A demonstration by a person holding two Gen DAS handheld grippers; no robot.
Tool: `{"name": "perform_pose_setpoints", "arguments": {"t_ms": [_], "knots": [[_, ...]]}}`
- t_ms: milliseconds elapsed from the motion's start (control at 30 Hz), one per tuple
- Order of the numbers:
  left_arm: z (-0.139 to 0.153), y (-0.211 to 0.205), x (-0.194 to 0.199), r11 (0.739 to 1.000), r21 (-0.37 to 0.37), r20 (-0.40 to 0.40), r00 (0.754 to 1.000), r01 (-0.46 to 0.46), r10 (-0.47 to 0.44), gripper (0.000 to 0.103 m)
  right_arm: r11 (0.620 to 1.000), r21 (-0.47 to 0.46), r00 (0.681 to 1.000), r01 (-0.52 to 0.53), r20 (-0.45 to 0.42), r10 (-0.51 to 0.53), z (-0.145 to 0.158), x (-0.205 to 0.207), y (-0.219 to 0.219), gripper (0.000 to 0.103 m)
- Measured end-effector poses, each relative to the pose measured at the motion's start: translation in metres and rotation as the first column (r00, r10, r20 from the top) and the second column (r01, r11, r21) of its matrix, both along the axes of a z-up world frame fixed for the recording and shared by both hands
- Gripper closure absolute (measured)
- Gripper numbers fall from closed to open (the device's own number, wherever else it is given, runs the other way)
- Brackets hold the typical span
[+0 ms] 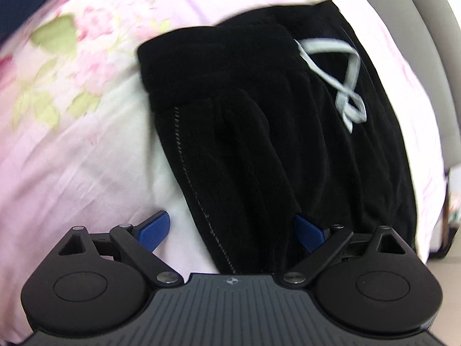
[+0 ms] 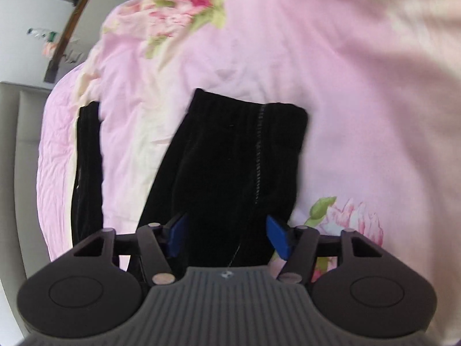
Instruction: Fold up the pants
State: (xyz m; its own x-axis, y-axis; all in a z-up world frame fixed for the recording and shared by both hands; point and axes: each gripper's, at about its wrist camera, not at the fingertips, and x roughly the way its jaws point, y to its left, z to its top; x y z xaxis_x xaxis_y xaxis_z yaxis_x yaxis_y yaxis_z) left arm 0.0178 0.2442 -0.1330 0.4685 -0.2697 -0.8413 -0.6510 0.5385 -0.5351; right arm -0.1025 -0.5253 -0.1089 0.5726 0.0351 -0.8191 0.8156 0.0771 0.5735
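Observation:
Black pants [image 1: 259,132] lie on a pink floral bedsheet [image 1: 72,144], waistband at the far end with a white drawstring [image 1: 345,80] looped on top. My left gripper [image 1: 233,230] is open, its blue fingers spread on either side of the pants' near part. In the right wrist view a leg end of the pants [image 2: 239,155] lies flat, with a second black strip [image 2: 89,167] to its left. My right gripper [image 2: 227,236] is open, blue fingers either side of the black cloth.
The bedsheet [image 2: 360,101] covers the bed. A grey headboard or wall [image 1: 426,43] runs along the right of the left wrist view. A white wall and a dark wooden item [image 2: 63,46] stand beyond the bed's left edge.

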Motion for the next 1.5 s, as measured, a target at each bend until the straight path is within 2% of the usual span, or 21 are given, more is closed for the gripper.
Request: {"name": "perform_pose_setpoints", "arguments": {"t_ms": [100, 200, 267, 333, 400, 433, 467, 500, 533, 567, 600, 700, 767, 833, 967, 1100, 1200, 1267, 1500], "knots": [[0.003, 0.011, -0.012, 0.994, -0.064, 0.023, 0.996, -0.084, 0.085, 0.015, 0.999, 0.013, 0.999, 0.041, -0.023, -0.041, -0.001, -0.004, -0.002, 0.050], [0.007, 0.014, -0.025, 0.988, -0.077, 0.045, 0.990, -0.132, 0.136, 0.018, 0.998, -0.029, 0.996, 0.063, -0.063, -0.065, 0.010, -0.015, 0.005, 0.049], [0.005, 0.014, -0.028, 0.987, -0.082, 0.053, 0.988, -0.140, 0.145, 0.020, 0.991, -0.040, 0.989, 0.128, -0.070, -0.131, 0.011, -0.028, 0.005, 0.044], [0.003, 0.013, -0.028, 0.986, -0.094, 0.056, 0.988, -0.136, 0.142, 0.028, 0.982, -0.019, 0.979, 0.186, -0.086, -0.187, 0.003, -0.035, 0.000, 0.043], [0.004, 0.013, -0.021, 0.988, -0.094, 0.084, 0.988, -0.123, 0.130, 0.043, 0.982, 0.027, 0.980, 0.185, -0.074, -0.183, -0.010, -0.031, -0.008, 0.043], [0.004, 0.013, -0.019, 0.990, -0.084, 0.097, 0.988, -0.115, 0.123, 0.045, 0.984, 0.031, 0.983, 0.176, -0.055, -0.174, -0.015, -0.027, -0.012, 0.045], [0.002, 0.012, -0.015, 0.990, -0.085, 0.101, 0.988, -0.112, 0.120, 0.051, 0.988, 0.010, 0.987, 0.157, -0.034, -0.156, -0.018, -0.022, -0.016, 0.055], [0.000, 0.014, -0.013, 0.988, -0.097, 0.105, 0.986, -0.117, 0.127, 0.060, 0.991, -0.036, 0.991, 0.129, -0.023, -0.130, -0.019, -0.017, -0.020, 0.088], [-0.003, 0.015, -0.010, 0.986, -0.111, 0.107, 0.984, -0.127, 0.139, 0.066, 0.990, -0.090, 0.993, 0.108, -0.029, -0.111, -0.017, -0.013, -0.022, 0.098], [-0.004, 0.017, -0.011, 0.983, -0.127, 0.107, 0.983, -0.134, 0.148, 0.075, 0.988, -0.117, 0.994, 0.102, -0.017, -0.104, -0.015, -0.010, -0.023, 0.098], [0.000, 0.018, -0.012, 0.982, -0.134, 0.120, 0.982, -0.133, 0.149, 0.080, 0.985, -0.128, 0.994, 0.112, 0.015, -0.111, -0.011, -0.011, -0.023, 0.099], [0.033, 0.016, -0.026, 0.991, -0.082, 0.222, 0.968, -0.102, 0.117, 0.084, 0.978, -0.168, 0.985, 0.126, 0.140, -0.103, 0.015, -0.019, -0.019, 0.100], [0.059, 0.012, -0.034, 0.995, -0.043, 0.305, 0.948, -0.084, 0.094, 0.085, 0.972, -0.181, 0.964, 0.149, 0.244, -0.102, 0.037, -0.025, -0.020, 0.100], [0.079, 0.007, -0.031, 0.998, 0.014, 0.353, 0.934, -0.065, 0.056, 0.085, 0.969, -0.179, 0.948, 0.172, 0.298, -0.113, 0.053, -0.027, -0.022, 0.100], [0.090, 0.004, -0.008, 0.998, 0.052, 0.364, 0.931, -0.028, 0.007, 0.085, 0.970, -0.170, 0.948, 0.176, 0.296, -0.120, 0.060, -0.014, -0.027, 0.100], [0.105, 0.002, 0.023, 0.998, 0.061, 0.405, 0.914, -0.012, -0.014, 0.085, 0.968, -0.207, 0.943, 0.144, 0.327, -0.071, 0.071, 0.015, -0.029, 0.100], [0.122, -0.004, 0.059, 0.995, 0.099, 0.417, 0.907, 0.018, -0.058, 0.085, 0.961, -0.249, 0.935, 0.123, 0.352, -0.028, 0.088, 0.049, -0.032, 0.100], [0.126, -0.009, 0.088, 0.993, 0.107, 0.415, 0.906, 0.040, -0.082, 0.085, 0.961, -0.254, 0.944, 0.113, 0.330, -0.024, 0.093, 0.075, -0.038, 0.100], [0.116, -0.028, 0.165, 0.991, 0.115, 0.376, 0.921, 0.064, -0.103, 0.085, 0.951, -0.301, 0.959, 0.067, 0.283, 0.022, 0.090, 0.171, -0.056, 0.100]]}}
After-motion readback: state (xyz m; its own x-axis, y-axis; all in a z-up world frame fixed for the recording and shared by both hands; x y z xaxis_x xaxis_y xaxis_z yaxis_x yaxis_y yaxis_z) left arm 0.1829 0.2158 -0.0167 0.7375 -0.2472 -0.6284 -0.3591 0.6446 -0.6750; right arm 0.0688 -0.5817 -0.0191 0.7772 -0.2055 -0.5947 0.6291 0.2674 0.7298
